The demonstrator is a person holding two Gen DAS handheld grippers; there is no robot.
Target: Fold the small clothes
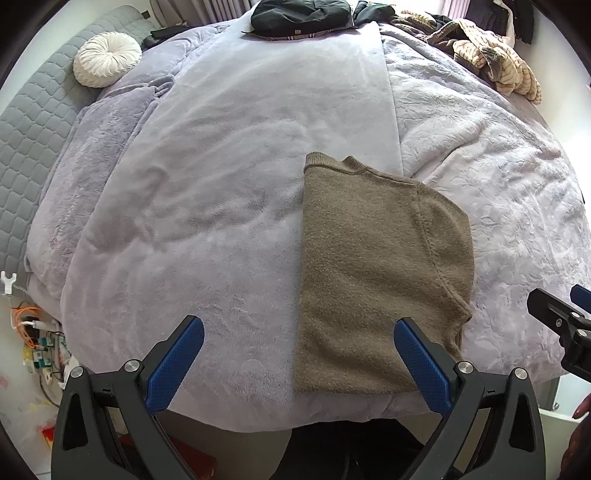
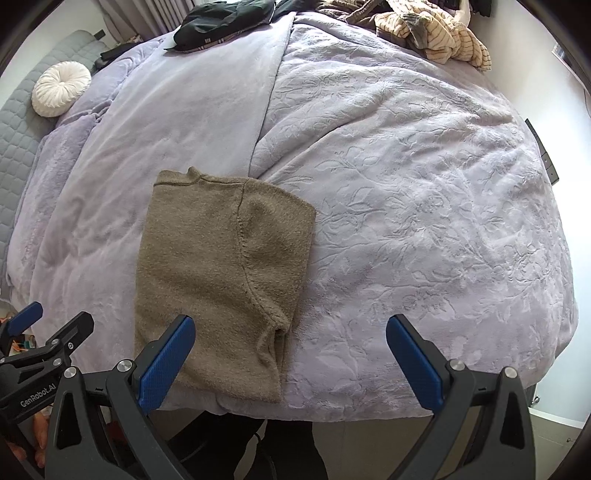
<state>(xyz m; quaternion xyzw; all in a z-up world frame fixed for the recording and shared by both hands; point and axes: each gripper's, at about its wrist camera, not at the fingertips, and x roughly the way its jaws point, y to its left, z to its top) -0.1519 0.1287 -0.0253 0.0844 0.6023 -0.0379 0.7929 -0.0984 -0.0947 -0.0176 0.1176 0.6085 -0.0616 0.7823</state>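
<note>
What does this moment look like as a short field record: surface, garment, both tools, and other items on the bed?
surface: lavender plush blanket covering a bed
garment: brown knit sweater, folded lengthwise into a narrow panel, lying flat near the bed's front edge
left tool: left tool open, hovering above the sweater's near end, holding nothing
right tool: right tool open, empty, beside the sweater's right edge
other items: round white cushion far left; dark clothes at far edge; striped beige garment far right
fold state: partly done

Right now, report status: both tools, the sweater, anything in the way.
Left tool open, empty. Right tool open, empty. Brown sweater lies folded lengthwise on the lilac blanket, near edge. Nothing on it; clothes pile far side, clear.
</note>
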